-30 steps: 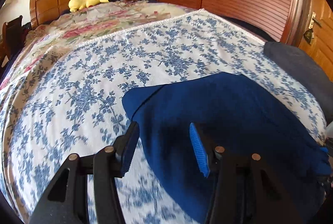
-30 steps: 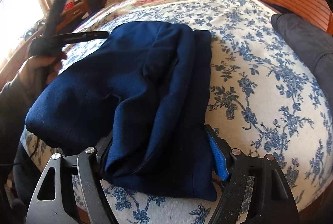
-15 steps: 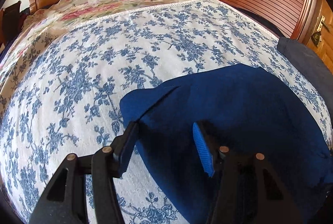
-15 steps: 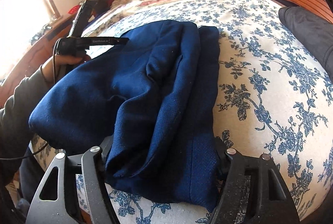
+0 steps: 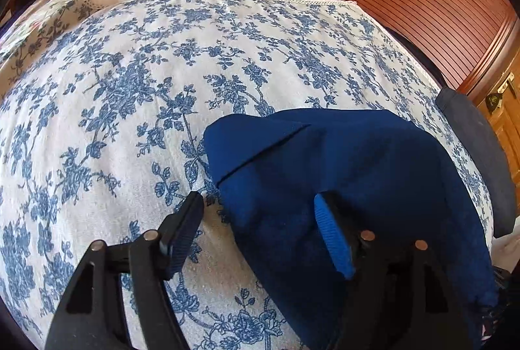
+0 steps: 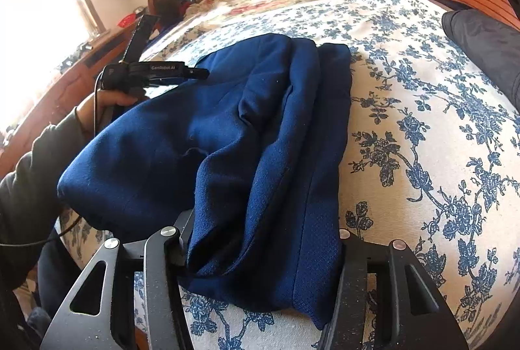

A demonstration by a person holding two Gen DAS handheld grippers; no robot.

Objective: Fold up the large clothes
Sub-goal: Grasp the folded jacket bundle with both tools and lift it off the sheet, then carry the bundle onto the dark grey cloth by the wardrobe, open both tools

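Two grippers: left gripper [image 5: 260, 220] spread over navy garment [image 5: 341, 161] edge, just opening; right gripper [image 6: 260, 239] pinching it, closing.

Left gripper [image 5: 260, 213], its fingers just opened wider, straddles the navy garment's [image 5: 341, 174] edge on the floral bedspread [image 5: 130, 90]

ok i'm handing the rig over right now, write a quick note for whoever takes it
Left gripper: open, jaws have just been opening; one finger over the floral bedsheet, the other over the far edge of the dark blue folded garment, gripping nothing.
Right gripper: jaws have just been closing around the garment's bunched near end; whether the pads pinch it is unclear.
Garment lies on the sheet near the bed's edge, folded lengthwise but lumpy.
Left: smooth it, finish folding.
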